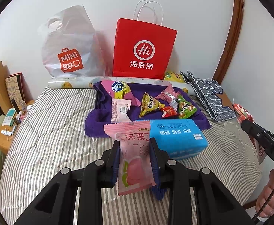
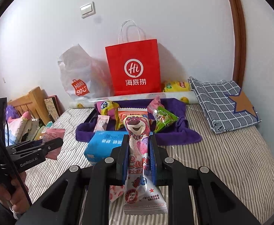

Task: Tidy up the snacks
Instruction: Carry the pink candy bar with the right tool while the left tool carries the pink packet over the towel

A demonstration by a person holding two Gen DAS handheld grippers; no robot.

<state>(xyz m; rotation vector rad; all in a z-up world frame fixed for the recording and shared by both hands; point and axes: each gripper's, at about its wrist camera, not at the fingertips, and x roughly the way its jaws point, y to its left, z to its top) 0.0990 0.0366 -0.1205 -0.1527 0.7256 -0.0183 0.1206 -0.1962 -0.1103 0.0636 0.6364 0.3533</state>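
The left claw (image 1: 135, 155) is clamped on a pink, flat plastic snack packet printed with a peach and large Chinese characters (image 1: 135, 150); both black fingers, lined with blue pads, press its sides about midway along. The packet's long axis runs along the claw's fingers, its crimped top edge pointing away from the camera toward the red bag and its other end hanging back between the claw's arms, above the grey-and-white striped bed cover (image 1: 48, 131). The right claw (image 2: 138, 155) is closed on a tall white plastic sachet showing a pink bear with a lollipop (image 2: 137, 150), gripped near its middle; this one also lies lengthwise between the fingers, its top toward the far wall, its wider bottom seam near the lens. Both packets are held off the bed, just short of a blue rectangular tissue pack (image 1: 176, 136) that rests against the near edge of a purple towel-lined tray (image 1: 97, 123). In the tray lie several small packets: pink, green and red ones. Behind it stand a red paper carrier bag with white handles (image 1: 144, 48) and a white plastic shopping bag with a red logo (image 1: 69, 45), both against the wall. A folded navy checked cloth (image 2: 223, 103) lies to the right.
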